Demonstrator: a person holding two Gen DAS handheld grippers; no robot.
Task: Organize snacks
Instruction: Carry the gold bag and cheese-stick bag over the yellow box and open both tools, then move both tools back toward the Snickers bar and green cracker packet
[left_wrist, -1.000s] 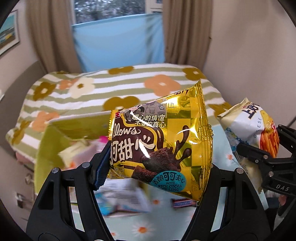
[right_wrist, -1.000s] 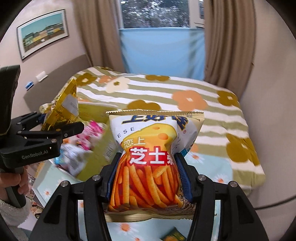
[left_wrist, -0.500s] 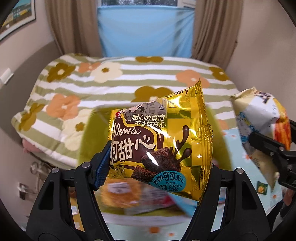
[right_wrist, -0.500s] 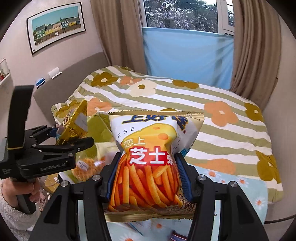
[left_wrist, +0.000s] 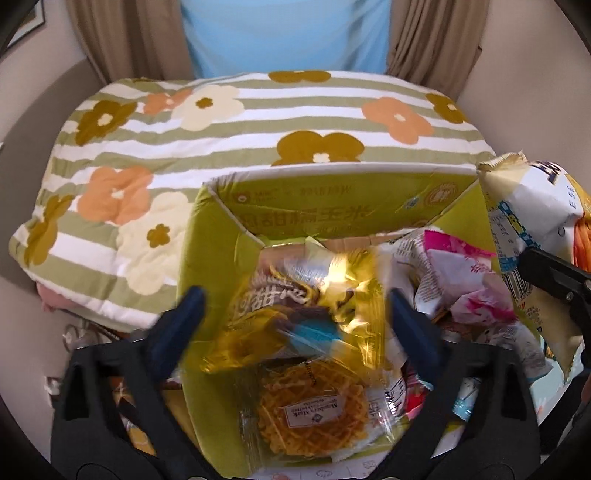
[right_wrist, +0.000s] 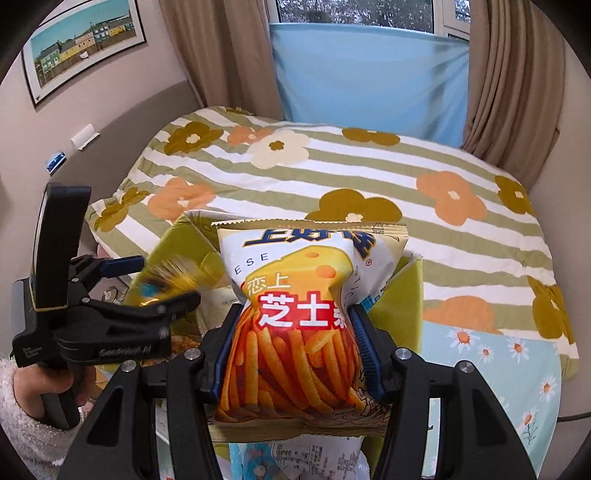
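Observation:
My left gripper (left_wrist: 291, 314) is open above a green cardboard box (left_wrist: 332, 199). A gold chocolate-cake packet (left_wrist: 303, 306), blurred, is between the spread fingers, dropping into the box onto a waffle packet (left_wrist: 310, 417) and pink-and-white packets (left_wrist: 461, 280). My right gripper (right_wrist: 295, 350) is shut on an orange-and-white cheese-stick bag (right_wrist: 299, 332), held upright over the box's right side; the bag also shows at the right edge of the left wrist view (left_wrist: 532, 236). The left gripper (right_wrist: 122, 295) shows in the right wrist view, with the gold packet (right_wrist: 173, 273) blurred in it.
The box stands on a light blue daisy-print cloth (right_wrist: 491, 350) in front of a bed with a striped floral quilt (left_wrist: 258, 122). Curtains and a blue window cover (right_wrist: 369, 74) are behind. A framed picture (right_wrist: 81, 48) hangs on the left wall.
My left gripper has moved over the box, tilted down and opened, letting go of the gold packet, which is falling in. My right gripper has kept hold of the cheese-stick bag.

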